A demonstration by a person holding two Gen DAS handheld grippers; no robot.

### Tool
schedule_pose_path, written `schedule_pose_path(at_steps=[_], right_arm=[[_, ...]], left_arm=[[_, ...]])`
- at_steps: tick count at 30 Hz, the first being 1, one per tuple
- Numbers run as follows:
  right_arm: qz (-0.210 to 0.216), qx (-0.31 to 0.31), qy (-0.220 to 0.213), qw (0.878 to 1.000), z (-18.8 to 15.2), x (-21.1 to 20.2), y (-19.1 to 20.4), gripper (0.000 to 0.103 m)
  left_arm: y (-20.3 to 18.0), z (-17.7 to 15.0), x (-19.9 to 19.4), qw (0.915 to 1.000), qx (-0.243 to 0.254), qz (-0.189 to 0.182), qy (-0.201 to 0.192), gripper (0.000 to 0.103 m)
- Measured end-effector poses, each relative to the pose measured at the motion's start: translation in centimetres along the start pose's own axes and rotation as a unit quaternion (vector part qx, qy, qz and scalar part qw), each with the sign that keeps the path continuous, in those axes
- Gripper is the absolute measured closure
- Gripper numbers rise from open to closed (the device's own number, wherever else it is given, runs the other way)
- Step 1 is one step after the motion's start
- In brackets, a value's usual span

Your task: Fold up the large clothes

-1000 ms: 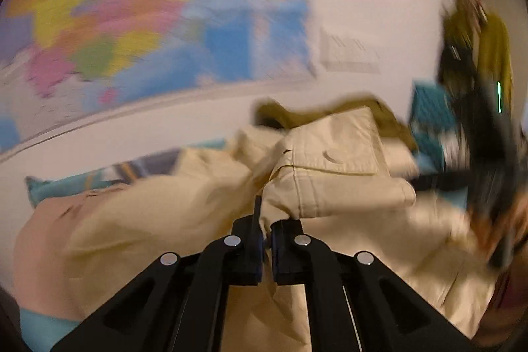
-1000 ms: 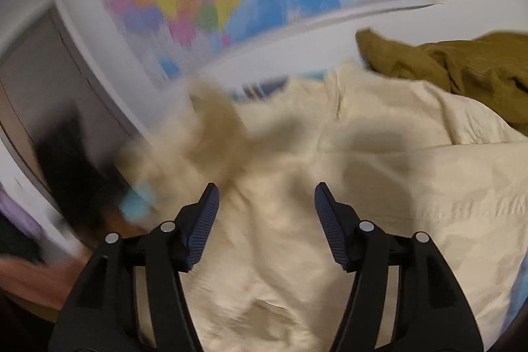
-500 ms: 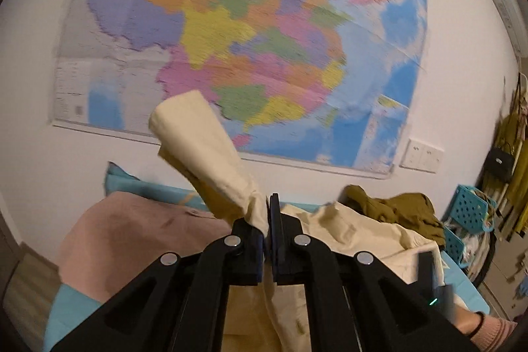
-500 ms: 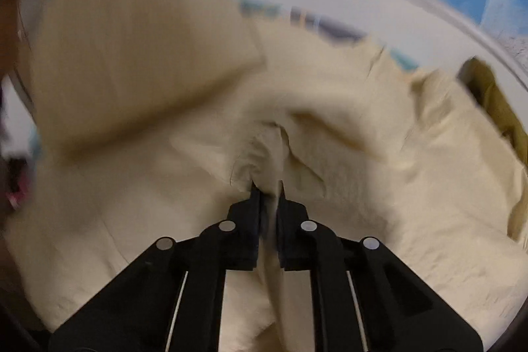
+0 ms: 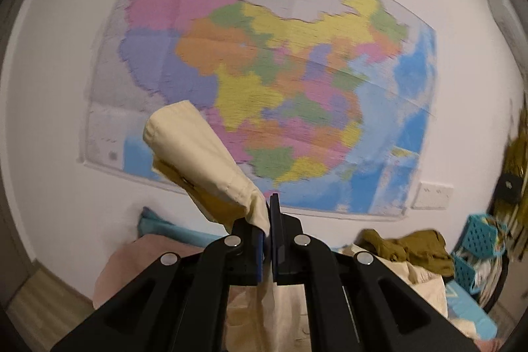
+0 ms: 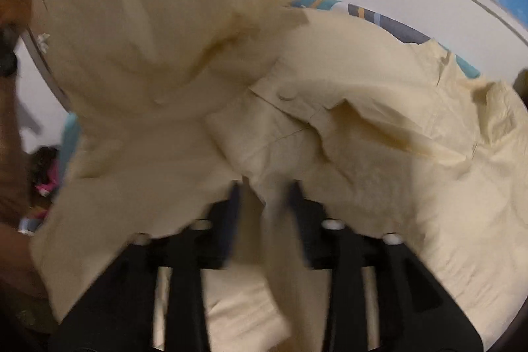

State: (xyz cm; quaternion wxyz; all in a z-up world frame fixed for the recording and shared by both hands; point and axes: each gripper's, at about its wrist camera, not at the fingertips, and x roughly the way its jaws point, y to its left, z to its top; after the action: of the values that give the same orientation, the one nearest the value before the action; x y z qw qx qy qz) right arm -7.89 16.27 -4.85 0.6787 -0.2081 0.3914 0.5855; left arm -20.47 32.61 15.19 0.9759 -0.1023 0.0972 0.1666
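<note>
Between the pressed-together jaws of the left gripper a cuffed end of the cream garment is pinched, and it is raised in front of the wall map, the cuff standing up and to the left of the fingertips. Only in the left wrist view are the surroundings seen: an olive garment heaped behind the cream cloth, a pink blanket at lower left, a turquoise basket at right, and a wall socket below the map.

Only in the right wrist view is the bulk of the cream garment shown, spread and bunched across the whole frame, with a button near its middle. The right gripper is blurred; its jaws have just been opening and stand apart, with a fold of the cloth between them. Whether the pads press on it cannot be told.
</note>
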Motion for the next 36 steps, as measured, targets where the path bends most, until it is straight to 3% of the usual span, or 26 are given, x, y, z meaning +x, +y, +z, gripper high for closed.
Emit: schedule_pose_path(at_steps=[2, 6, 11, 15, 17, 20, 21, 23, 27, 30, 31, 32, 33, 34, 35, 36], right_arm=[[0.016, 0.018, -0.022, 0.999, -0.6, -2.2, -0.6, 0.044], [0.047, 0.079, -0.075, 0.993, -2.1, -7.8, -3.0, 0.043], [0.038, 0.154, -0.144, 0.977, -5.1, -14.3, -7.5, 0.037], [0.045, 0.211, -0.175, 0.961, -8.5, -17.5, -10.1, 0.03], [0.063, 0.243, -0.178, 0.951, -10.0, -17.8, -11.4, 0.026], [0.084, 0.275, -0.166, 0.943, -11.9, -17.4, -12.2, 0.021], [0.085, 0.287, -0.159, 0.941, -12.4, -17.0, -12.5, 0.02], [0.091, 0.306, -0.147, 0.936, -12.4, -15.6, -13.4, 0.02], [0.053, 0.336, -0.113, 0.934, -12.1, -13.1, -15.8, 0.018], [0.053, 0.35, -0.096, 0.93, -12.3, -11.4, -16.8, 0.021], [0.042, 0.34, -0.09, 0.935, -12.0, -11.0, -16.5, 0.027], [0.031, 0.333, -0.084, 0.939, -11.9, -10.8, -16.4, 0.045], [0.019, 0.321, -0.074, 0.944, -11.7, -10.4, -16.3, 0.072], [0.008, 0.316, -0.071, 0.946, -11.8, -10.5, -16.2, 0.087], [0.001, 0.309, -0.073, 0.948, -11.7, -10.8, -16.1, 0.099], [-0.009, 0.301, -0.089, 0.95, -11.6, -11.7, -16.1, 0.1]], left_arm=[[-1.7, -0.4, 0.7, 0.9996, 0.013, -0.021, 0.011, 0.101], [-6.7, -2.4, 3.8, 0.9949, 0.038, -0.079, 0.05, 0.101], [-14.5, -6.4, 7.6, 0.9813, 0.09, -0.139, 0.098, 0.101], [-21.5, -12.7, 10.7, 0.9533, 0.147, -0.193, 0.18, 0.1], [-24.3, -16.9, 12.4, 0.9233, 0.188, -0.219, 0.254, 0.096], [-24.7, -20.2, 13.1, 0.901, 0.196, -0.227, 0.313, 0.088], [-24.3, -20.7, 12.6, 0.8993, 0.196, -0.231, 0.316, 0.084], [-23.3, -20.6, 11.3, 0.9054, 0.198, -0.226, 0.3, 0.06], [-20.3, -18.3, 8.0, 0.9226, 0.193, -0.219, 0.253, 0.053], [-17.8, -17.2, 7.3, 0.9352, 0.18, -0.192, 0.237, 0.049], [-17.1, -17.1, 7.5, 0.938, 0.175, -0.181, 0.238, 0.049], [-16.2, -17.2, 7.6, 0.9411, 0.168, -0.169, 0.24, 0.049], [-15.2, -17.3, 7.8, 0.9436, 0.157, -0.155, 0.247, 0.049], [-14.4, -17.5, 8.1, 0.9455, 0.149, -0.144, 0.251, 0.049], [-13.8, -17.5, 8.1, 0.9473, 0.143, -0.135, 0.253, 0.049], [-13.0, -17.4, 8.2, 0.9496, 0.137, -0.127, 0.252, 0.049]])
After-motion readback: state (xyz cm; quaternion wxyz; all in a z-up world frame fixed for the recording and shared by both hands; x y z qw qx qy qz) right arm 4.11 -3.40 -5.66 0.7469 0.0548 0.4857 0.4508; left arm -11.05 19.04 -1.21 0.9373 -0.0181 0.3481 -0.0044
